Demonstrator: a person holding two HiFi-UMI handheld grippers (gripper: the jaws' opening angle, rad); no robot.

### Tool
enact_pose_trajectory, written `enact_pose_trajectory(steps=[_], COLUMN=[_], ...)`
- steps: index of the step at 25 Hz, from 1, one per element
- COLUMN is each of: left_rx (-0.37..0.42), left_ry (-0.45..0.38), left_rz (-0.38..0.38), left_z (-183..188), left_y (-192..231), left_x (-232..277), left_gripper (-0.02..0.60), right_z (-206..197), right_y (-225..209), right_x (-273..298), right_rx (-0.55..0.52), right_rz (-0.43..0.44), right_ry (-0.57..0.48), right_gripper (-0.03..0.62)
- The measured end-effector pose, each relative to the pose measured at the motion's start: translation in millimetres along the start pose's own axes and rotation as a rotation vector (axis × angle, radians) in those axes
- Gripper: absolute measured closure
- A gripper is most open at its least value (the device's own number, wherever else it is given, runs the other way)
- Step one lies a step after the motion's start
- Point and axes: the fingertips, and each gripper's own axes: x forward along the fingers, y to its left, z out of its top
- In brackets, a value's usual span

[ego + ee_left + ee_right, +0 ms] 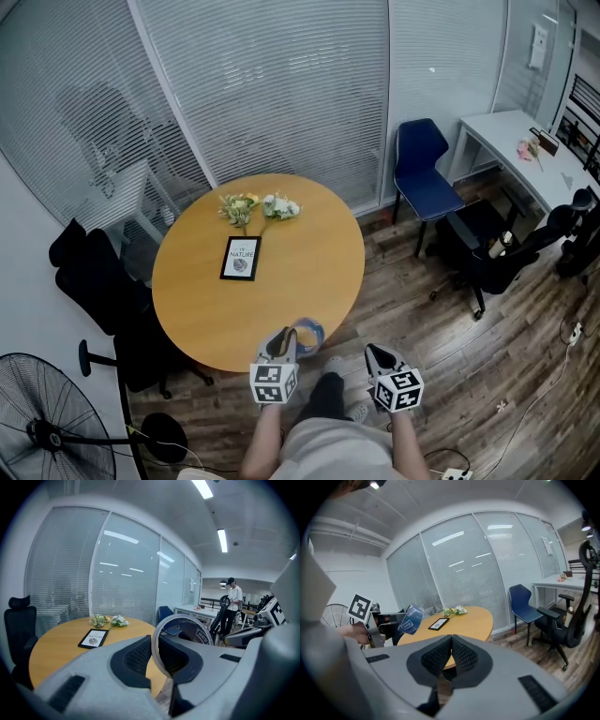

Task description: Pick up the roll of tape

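Observation:
The roll of tape (pixel 183 631), blue with white print, stands on edge between the jaws of my left gripper (pixel 155 657), which is shut on its wall. In the head view the tape roll (pixel 308 334) hangs at the near edge of the round wooden table (pixel 309 253), just ahead of the left gripper (pixel 281 343). The right gripper view shows the tape roll (pixel 410 619) from the side, held off to the left. My right gripper (pixel 451 656) is shut with nothing in it; in the head view the right gripper (pixel 377 355) is over the floor beside the table.
On the table lie a black-framed card (pixel 241 258) and small flower bunches (pixel 259 208). A blue chair (pixel 424 169) and a black office chair (pixel 487 246) stand to the right, another black chair (pixel 94 277) and a fan (pixel 42 422) to the left. A person (pixel 232 603) stands far off.

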Motion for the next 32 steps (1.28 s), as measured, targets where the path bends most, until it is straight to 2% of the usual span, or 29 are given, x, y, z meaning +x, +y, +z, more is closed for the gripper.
enact_pose_trajectory(steps=[32], left_rx=[-0.001], left_ry=[0.004], left_rz=[0.001], left_z=[-2.4], left_y=[1.1], left_x=[-4.7], left_gripper=[0.529], right_z=[-5.0], right_y=[8.3], right_x=[-5.6], right_rx=[-0.027], right_rz=[0.019], right_ry=[0.02], right_gripper=[0.595])
